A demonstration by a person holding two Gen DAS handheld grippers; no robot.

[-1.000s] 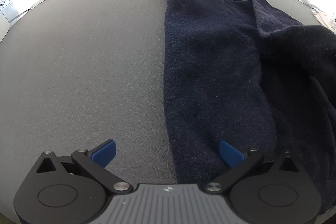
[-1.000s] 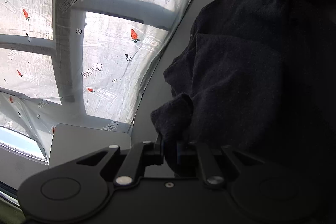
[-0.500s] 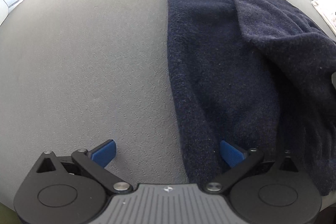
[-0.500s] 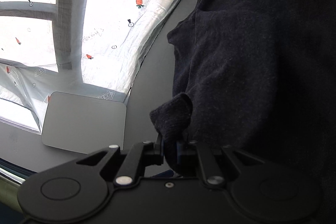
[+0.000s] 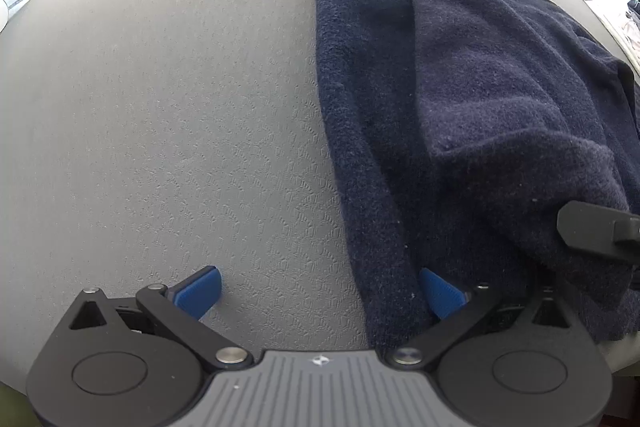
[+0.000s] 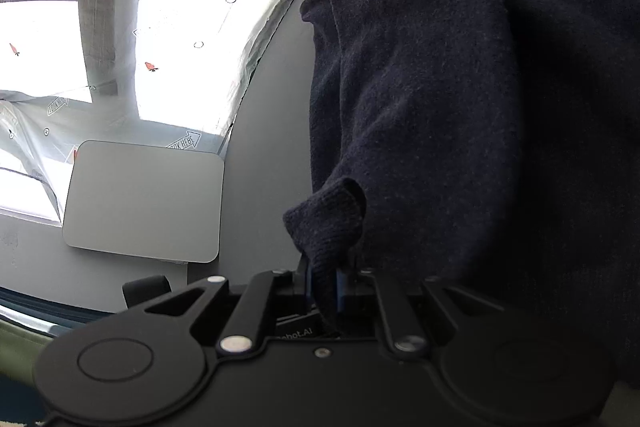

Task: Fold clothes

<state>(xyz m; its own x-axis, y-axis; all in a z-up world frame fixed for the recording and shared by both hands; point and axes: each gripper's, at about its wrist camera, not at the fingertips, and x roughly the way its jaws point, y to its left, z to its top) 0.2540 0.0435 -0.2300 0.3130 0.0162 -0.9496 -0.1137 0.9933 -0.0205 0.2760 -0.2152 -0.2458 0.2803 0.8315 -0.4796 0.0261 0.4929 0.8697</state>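
The navy sweater lies half folded on the grey bench, soft and floppy, best taken by its cuffs or edges. The right gripper pinches its cuff; the left gripper hangs spread wide, empty.

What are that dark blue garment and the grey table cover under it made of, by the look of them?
The garment looks like a soft knit or fleece, navy and matte: its surface is fuzzy with small pills, and it drapes in thick, rounded folds. The table cover looks like a grey rubbery or foam mat, matte, embossed with a fine repeating pattern; the exact material can't be told.
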